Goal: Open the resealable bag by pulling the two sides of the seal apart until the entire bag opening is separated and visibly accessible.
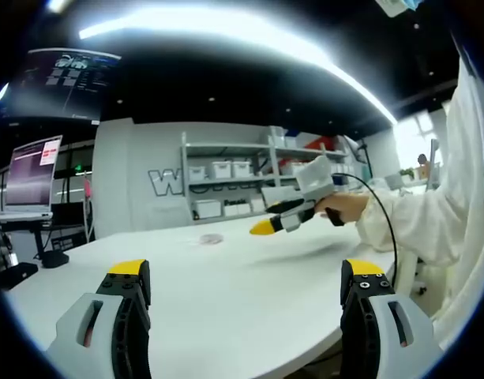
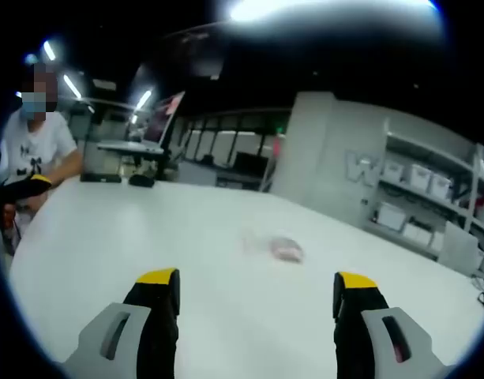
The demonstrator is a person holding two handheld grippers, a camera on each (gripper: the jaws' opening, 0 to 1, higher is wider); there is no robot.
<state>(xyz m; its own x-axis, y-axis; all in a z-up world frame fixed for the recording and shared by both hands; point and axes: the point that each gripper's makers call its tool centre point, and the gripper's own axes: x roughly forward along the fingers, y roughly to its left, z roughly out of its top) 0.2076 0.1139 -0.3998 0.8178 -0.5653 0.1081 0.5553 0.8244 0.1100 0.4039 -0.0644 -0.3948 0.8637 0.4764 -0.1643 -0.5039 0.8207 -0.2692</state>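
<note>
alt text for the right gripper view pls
A small clear resealable bag lies flat and untouched on a white table, ahead of the open right gripper with yellow-tipped jaws. A seated person is at the table's far left; shelves with bins stand at right.

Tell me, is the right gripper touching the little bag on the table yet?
Apart. In the right gripper view, the right gripper has its jaws wide open, with bare white table showing between them and the bag lying farther off.
</note>
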